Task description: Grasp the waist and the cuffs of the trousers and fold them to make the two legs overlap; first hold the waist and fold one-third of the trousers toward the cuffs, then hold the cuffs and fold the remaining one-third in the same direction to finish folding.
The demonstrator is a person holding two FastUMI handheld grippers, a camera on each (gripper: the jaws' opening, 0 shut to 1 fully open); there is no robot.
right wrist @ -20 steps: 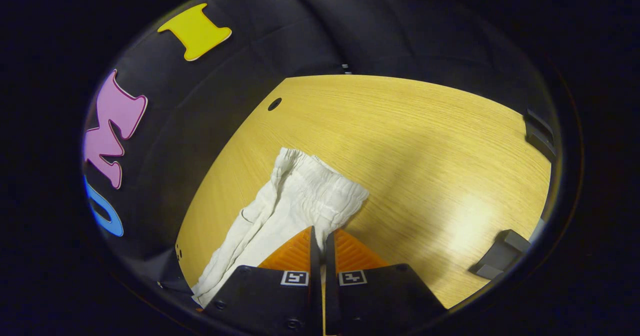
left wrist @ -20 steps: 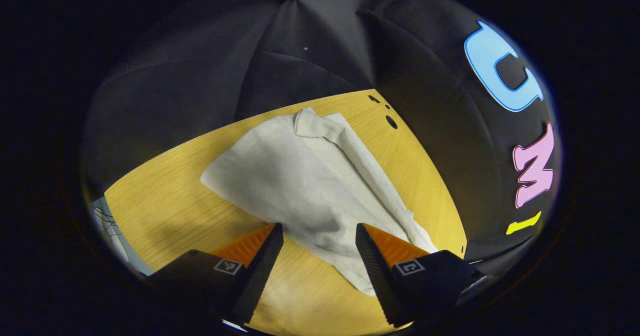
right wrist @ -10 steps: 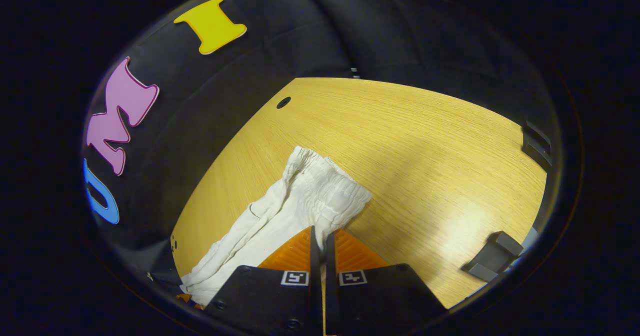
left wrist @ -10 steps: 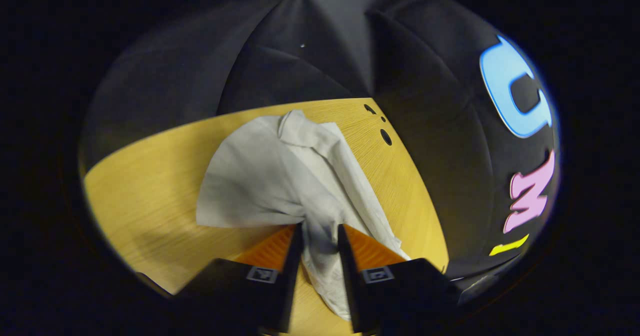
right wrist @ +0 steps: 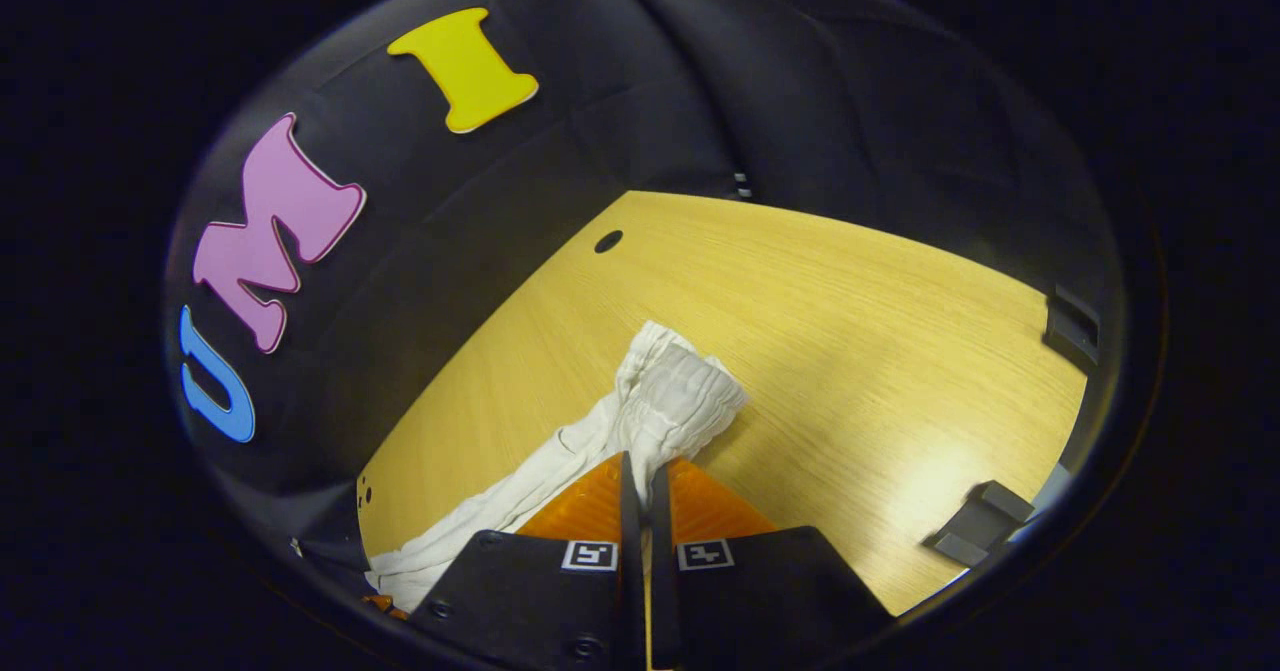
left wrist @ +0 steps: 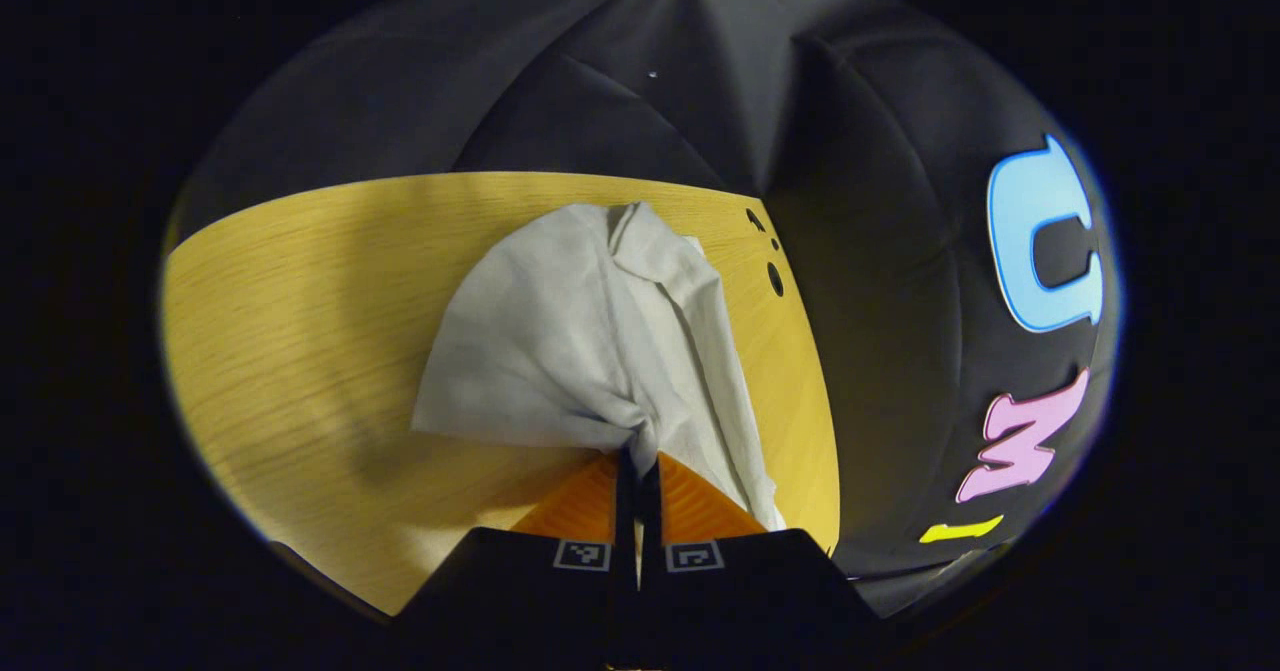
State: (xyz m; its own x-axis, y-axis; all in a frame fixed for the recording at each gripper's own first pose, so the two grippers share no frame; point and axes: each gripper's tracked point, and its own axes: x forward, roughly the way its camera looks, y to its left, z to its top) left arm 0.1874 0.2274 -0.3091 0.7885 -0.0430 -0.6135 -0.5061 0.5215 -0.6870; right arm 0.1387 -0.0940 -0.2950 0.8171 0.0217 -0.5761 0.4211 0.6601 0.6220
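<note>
Right now the white trousers lie on the wooden table, bunched and partly lifted rather than flat. In the left gripper view the cloth rises from the table toward the left gripper, fanning out into a broad wrinkled sheet with one leg trailing along the side nearest the table's edge. The left gripper's jaws are closed on a gathered fold of that cloth, which pinches to a point right between them. Beyond the trousers, near the table's far corner, sits a small cluster of dark holes in the wood.

In the right gripper view the gathered elastic waist of the trousers stands up just ahead of the right gripper, and the rest of the cloth stretches away from the waist in a narrow rumpled band toward the table's near edge. The right gripper's jaws are closed together with the waist fabric pinched between them. Farther from the trousers, a single dark hole marks the table near its far edge, and two dark brackets sit at the table's rim, well apart from the cloth. Black cloth hangs as a wall behind the table.
</note>
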